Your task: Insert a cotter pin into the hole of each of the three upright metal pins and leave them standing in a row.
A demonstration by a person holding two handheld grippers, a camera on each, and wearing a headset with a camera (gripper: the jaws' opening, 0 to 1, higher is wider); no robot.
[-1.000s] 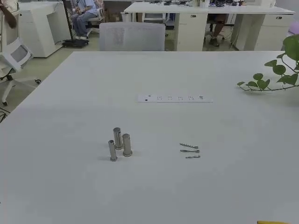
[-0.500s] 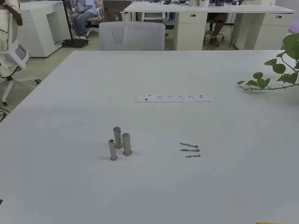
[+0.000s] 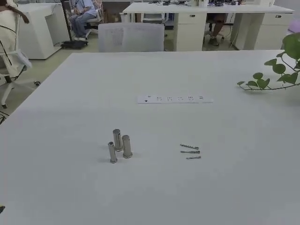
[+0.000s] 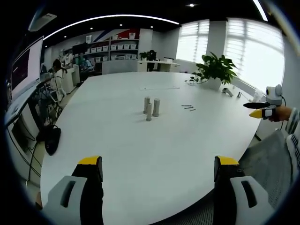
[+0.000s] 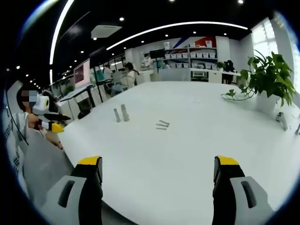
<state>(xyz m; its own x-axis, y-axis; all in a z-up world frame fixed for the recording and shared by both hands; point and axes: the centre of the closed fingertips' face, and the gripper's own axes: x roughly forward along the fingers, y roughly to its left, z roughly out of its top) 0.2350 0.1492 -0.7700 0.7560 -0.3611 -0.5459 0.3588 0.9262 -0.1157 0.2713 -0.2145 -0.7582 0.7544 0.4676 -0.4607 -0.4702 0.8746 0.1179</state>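
While 3 pins (image 3: 119, 145) stand, cotter pins (image 3: 190, 152) nearby.

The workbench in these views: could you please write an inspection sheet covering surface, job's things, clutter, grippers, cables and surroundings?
Surface: white tabletop, no spills seen.
Job's things: three metal pins upright in a tight cluster, not a row; three cotter pins lying loose to their right, none inserted.
Clutter: socket strip set in the tabletop; potted plant at the right edge.
Grippers: left gripper open, holding nothing; right gripper open, holding nothing.
Cables: nothing seen on the tabletop.
Surroundings: office chair at the far side; desks and a seated person beyond.
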